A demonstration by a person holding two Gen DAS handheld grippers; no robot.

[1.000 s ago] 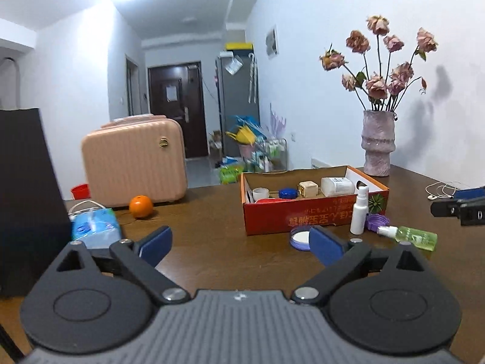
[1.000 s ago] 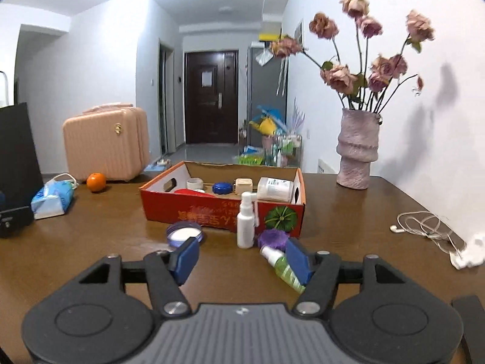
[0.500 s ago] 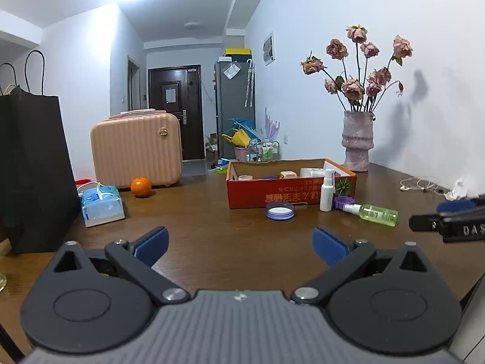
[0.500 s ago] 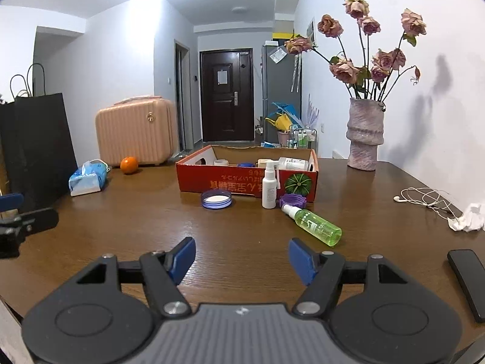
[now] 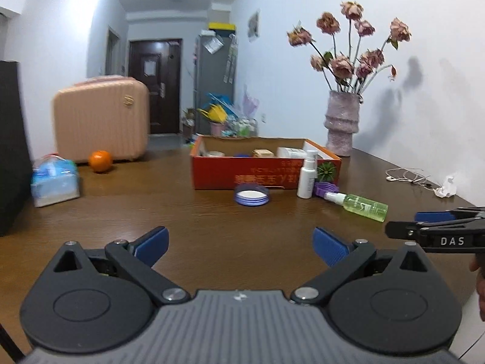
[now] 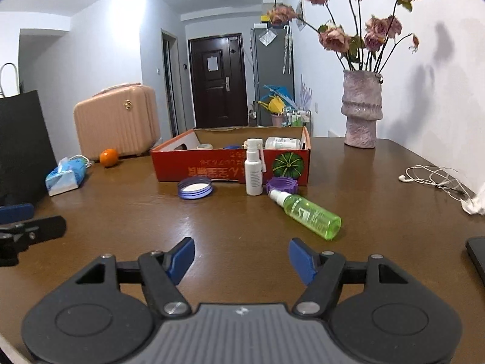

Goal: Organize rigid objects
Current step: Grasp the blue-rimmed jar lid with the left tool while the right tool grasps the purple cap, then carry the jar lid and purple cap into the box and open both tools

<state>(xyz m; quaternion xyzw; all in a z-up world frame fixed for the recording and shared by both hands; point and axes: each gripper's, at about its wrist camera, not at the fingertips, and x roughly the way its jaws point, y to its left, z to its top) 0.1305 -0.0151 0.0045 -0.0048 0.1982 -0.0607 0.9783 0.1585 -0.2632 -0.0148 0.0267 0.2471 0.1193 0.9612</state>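
Right wrist view showed the right claw (image 6: pixel 239 256) standing open with nothing between its blue pads, held low over the brown table (image 6: pixel 230 224). Just ahead of it and a little to the right lay the green spray bottle (image 6: pixel 306 212) on its side, long axis slanting from its white nozzle, near the box, toward the claw's right pad. Beyond the nozzle sat a purple lid (image 6: pixel 282 184), touching or nearly touching it, with the upright white spray bottle (image 6: pixel 254 170) just beside and a blue lid (image 6: pixel 195 187) further left. All stood in front of the red cardboard box (image 6: pixel 230 166), which already held several small items.

Seen from the left wrist, the left claw (image 5: pixel 241 244) was likewise open and empty, and the green bottle lay well off to its right, so the right hand looked the nearer one for it. The blue lid (image 5: pixel 251 197) sat almost straight ahead of the left claw.

Inside the box, only the tops of things showed above the near wall, too small to name with certainty. Each view caught only part of the other claw at its edge.
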